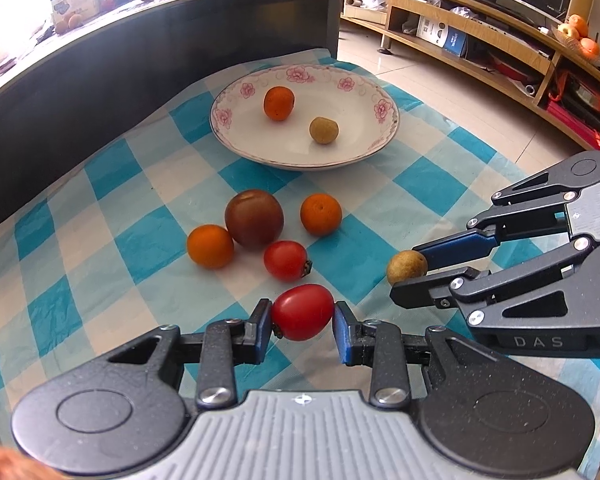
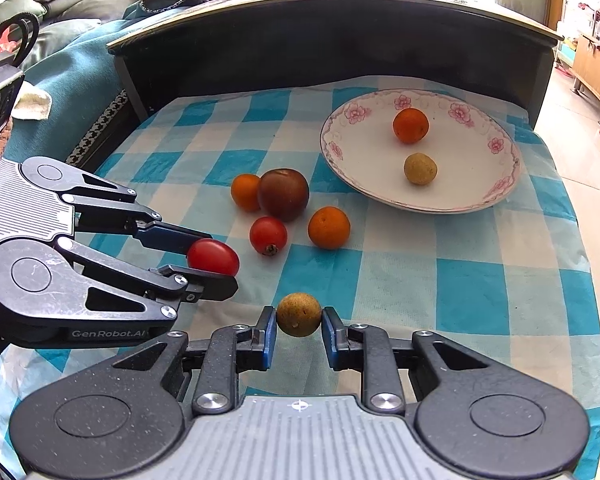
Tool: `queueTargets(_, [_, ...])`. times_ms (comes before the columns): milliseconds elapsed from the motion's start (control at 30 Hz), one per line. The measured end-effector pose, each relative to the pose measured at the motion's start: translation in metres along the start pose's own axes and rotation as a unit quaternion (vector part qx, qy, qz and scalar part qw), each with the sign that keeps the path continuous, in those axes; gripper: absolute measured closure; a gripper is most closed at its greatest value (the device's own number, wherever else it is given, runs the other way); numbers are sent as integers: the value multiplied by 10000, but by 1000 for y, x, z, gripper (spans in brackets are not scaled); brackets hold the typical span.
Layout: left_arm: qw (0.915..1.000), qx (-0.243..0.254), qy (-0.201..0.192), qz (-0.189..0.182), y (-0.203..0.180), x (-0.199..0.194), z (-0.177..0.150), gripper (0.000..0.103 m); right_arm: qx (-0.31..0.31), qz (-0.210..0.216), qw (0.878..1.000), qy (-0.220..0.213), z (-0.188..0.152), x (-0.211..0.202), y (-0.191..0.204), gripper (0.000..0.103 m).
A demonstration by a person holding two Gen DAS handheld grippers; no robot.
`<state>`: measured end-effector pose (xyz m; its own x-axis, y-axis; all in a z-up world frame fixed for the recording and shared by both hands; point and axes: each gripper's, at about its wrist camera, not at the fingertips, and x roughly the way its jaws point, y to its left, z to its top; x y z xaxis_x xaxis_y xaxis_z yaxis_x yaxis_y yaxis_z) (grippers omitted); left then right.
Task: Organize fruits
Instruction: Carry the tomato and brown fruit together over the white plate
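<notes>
Four loose fruits cluster on the checked cloth [image 1: 148, 240] ahead of me: a dark plum [image 1: 254, 218], two oranges [image 1: 210, 246] [image 1: 321, 214] and a round tomato [image 1: 286, 261], all between my tongs and the flowered plate [image 1: 240, 96]. That plate holds a small orange [image 1: 279, 103] and a tan longan [image 1: 323, 130]. My left tongs [image 1: 302, 316] are clamped on a glossy oval tomato [image 1: 302, 312]. My right tongs [image 2: 299, 326] pinch a second dull brown longan [image 2: 299, 314], just above the cloth.
</notes>
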<state>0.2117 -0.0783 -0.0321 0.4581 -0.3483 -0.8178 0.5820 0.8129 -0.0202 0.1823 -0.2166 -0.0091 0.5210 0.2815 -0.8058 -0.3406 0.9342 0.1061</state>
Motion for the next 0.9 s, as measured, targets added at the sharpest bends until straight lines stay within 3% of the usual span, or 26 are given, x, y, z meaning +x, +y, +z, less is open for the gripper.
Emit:
queueTargets(467, [9996, -79, -252, 47, -3, -8, 15, 62, 18, -2, 9998, -210, 7, -10, 2, 84])
queueTargets(900, [9976, -203, -631, 189, 1, -8, 48, 62, 147, -253, 9978, -600, 29, -20, -12, 84])
